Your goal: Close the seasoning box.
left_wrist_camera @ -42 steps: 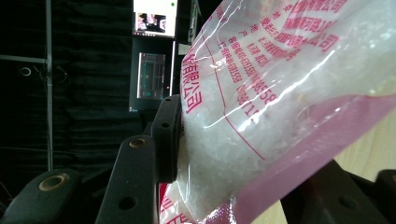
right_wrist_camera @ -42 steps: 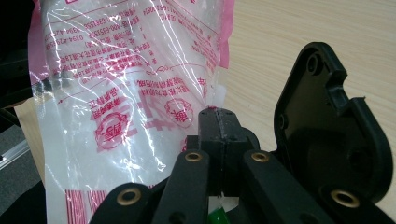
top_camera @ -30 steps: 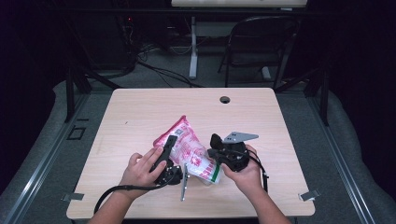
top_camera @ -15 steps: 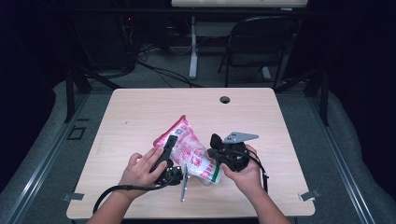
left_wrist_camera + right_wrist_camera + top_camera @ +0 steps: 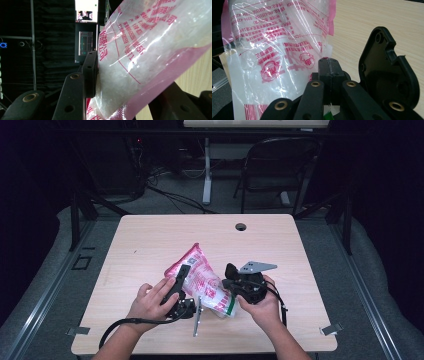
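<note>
A clear and pink plastic bag (image 5: 202, 277) with red print and white grains inside lies tilted across the table's front middle, between both hands. My left gripper (image 5: 186, 276) is shut on its left side. In the left gripper view the left pad (image 5: 91, 72) presses into the bulging bag (image 5: 140, 50), while the other jaw sits under the bag. My right gripper (image 5: 229, 271) holds the bag's lower right end. In the right gripper view its jaws (image 5: 328, 66) stand closed together, with the edge of the bag (image 5: 277, 45) pinched between them.
The wooden table (image 5: 150, 235) has a round cable hole (image 5: 241, 226) near its far edge. A black chair (image 5: 280, 165) and cables stand on the floor behind it. Cables trail from both grippers off the table's front edge.
</note>
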